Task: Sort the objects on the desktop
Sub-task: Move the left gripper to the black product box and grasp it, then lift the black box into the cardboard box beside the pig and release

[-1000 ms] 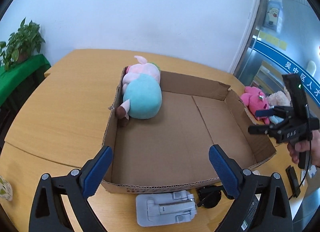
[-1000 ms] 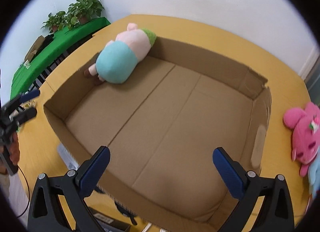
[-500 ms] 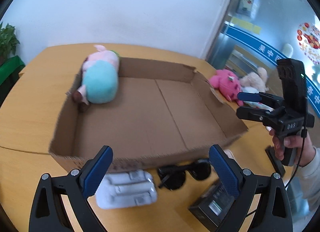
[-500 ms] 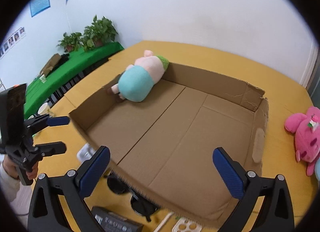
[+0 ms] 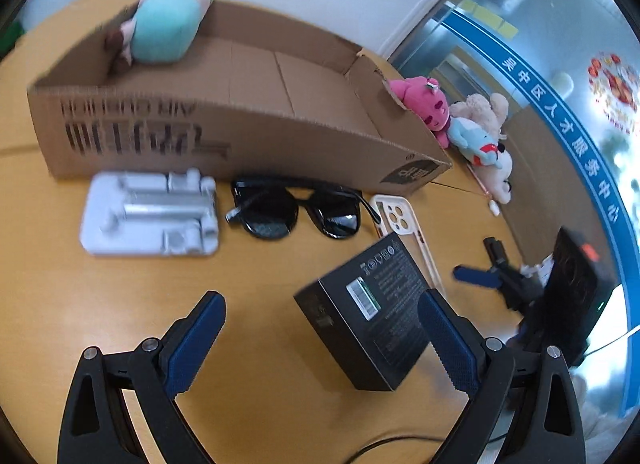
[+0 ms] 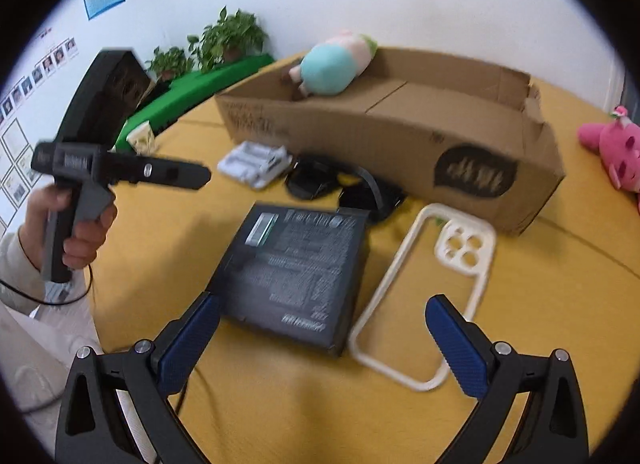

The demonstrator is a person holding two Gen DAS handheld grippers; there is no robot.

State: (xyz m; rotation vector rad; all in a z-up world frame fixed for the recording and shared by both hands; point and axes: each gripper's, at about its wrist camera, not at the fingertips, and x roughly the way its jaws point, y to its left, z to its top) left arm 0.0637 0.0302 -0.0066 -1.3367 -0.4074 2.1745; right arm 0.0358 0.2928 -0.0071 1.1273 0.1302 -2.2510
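A cardboard box (image 5: 248, 132) (image 6: 400, 132) lies open on the wooden table, with a teal and pink plush (image 5: 164, 28) (image 6: 332, 64) in its far corner. In front of it lie a grey stand (image 5: 150, 220) (image 6: 256, 160), black sunglasses (image 5: 296, 212) (image 6: 340, 188), a white phone case (image 5: 404, 224) (image 6: 440, 284) and a black carton (image 5: 368, 312) (image 6: 296, 268). My left gripper (image 5: 320, 340) is open and empty above the table beside the carton. My right gripper (image 6: 320, 340) is open and empty over the carton and phone case.
A pink plush (image 5: 424, 104) (image 6: 612, 152), a blue plush (image 5: 476, 140) and a beige plush (image 5: 488, 108) lie right of the box. Green plants (image 6: 224, 40) stand on a green cloth behind. A small black item (image 5: 496, 248) lies near the table's right edge.
Both grippers have drawn back from above the box and dropped low toward the near table. The items in front of the box now fill both views. Both stay open.
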